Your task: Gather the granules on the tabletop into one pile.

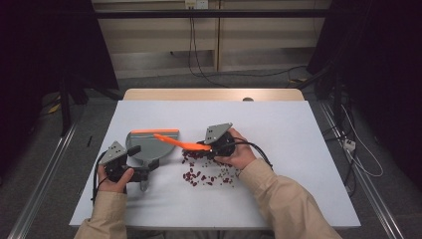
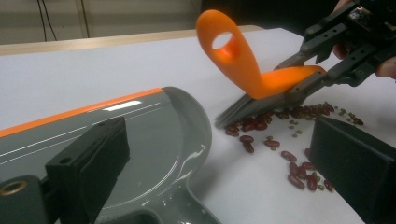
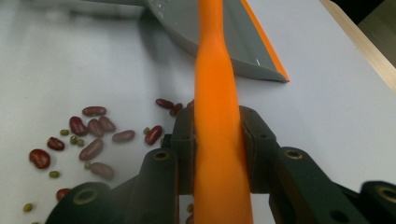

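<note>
**Brush Met the Beans**

On the white tabletop, you held an orange brush in your right claw. Its two black jaws were squeezed tight on the handle, one on each side. The grey bristles touched the near edge of the pile of red beans, with small green beans mixed in. More beans lay spread out toward you. Your left claw was at the handle of the grey dustpan with the orange front edge. I could not tell if that claw pinched the handle or not. The dustpan lay flat, just beside the beans, on their left.
</note>
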Demonstrator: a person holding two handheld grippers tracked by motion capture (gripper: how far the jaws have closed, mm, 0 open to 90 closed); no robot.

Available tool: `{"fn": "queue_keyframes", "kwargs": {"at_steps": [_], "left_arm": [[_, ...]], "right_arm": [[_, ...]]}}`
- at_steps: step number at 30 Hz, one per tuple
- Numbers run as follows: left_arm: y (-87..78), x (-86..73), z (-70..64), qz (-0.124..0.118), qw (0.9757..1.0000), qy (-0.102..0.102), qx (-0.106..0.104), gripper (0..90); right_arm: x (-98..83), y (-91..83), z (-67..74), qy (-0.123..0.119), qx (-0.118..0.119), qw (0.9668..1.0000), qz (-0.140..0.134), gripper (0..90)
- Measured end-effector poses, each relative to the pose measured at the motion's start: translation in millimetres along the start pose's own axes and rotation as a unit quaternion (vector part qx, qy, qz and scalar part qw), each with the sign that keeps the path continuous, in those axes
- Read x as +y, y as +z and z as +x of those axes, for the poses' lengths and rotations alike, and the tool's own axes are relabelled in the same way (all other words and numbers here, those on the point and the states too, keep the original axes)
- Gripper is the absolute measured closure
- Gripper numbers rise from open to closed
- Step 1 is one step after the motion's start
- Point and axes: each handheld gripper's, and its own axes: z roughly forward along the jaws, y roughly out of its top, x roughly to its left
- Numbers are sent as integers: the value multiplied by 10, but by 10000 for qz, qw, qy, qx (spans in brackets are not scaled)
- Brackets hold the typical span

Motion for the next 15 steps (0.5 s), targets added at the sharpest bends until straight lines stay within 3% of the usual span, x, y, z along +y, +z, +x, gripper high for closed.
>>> {"fn": "queue_keyframes", "kwargs": {"at_steps": [12,15], "left_arm": [[-11,2,0,-13,10000,-10,22,50],[-12,2,-5,-7,10000,-4,26,50]], "right_arm": [[-33,-103,132,24,165,9998,-59,713],[-26,-128,130,42,112,9999,-88,714]]}}
